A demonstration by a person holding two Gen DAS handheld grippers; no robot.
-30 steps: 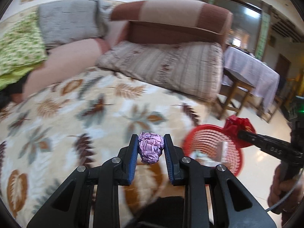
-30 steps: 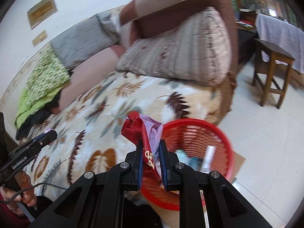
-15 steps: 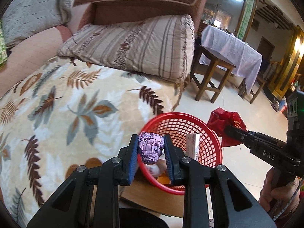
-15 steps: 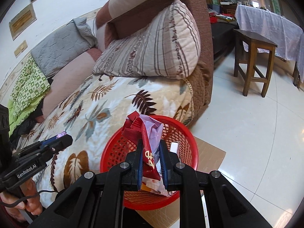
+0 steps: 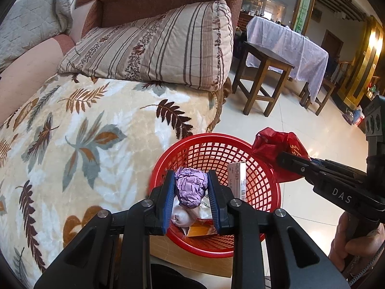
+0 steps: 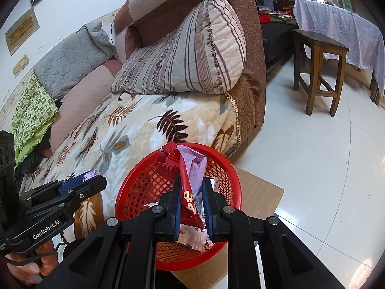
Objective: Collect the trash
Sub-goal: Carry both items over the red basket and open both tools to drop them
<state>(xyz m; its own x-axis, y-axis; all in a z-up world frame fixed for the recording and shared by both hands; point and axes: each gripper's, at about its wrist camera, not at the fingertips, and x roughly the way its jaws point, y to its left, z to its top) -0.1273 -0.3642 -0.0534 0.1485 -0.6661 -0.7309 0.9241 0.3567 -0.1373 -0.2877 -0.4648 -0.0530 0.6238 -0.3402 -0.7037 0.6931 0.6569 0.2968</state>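
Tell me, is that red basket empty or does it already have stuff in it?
Not empty. The red basket already holds a small carton and crumpled wrappers at its bottom.

Home living room: sofa (image 5: 168,7), cushions (image 5: 156,53), dining table (image 5: 288,41).

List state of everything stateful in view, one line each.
left gripper: shut on purple foil ball, over basket
right gripper: shut on red wrapper, over basket
red basket: upright on cardboard, partly filled with trash
carton: standing on end inside basket
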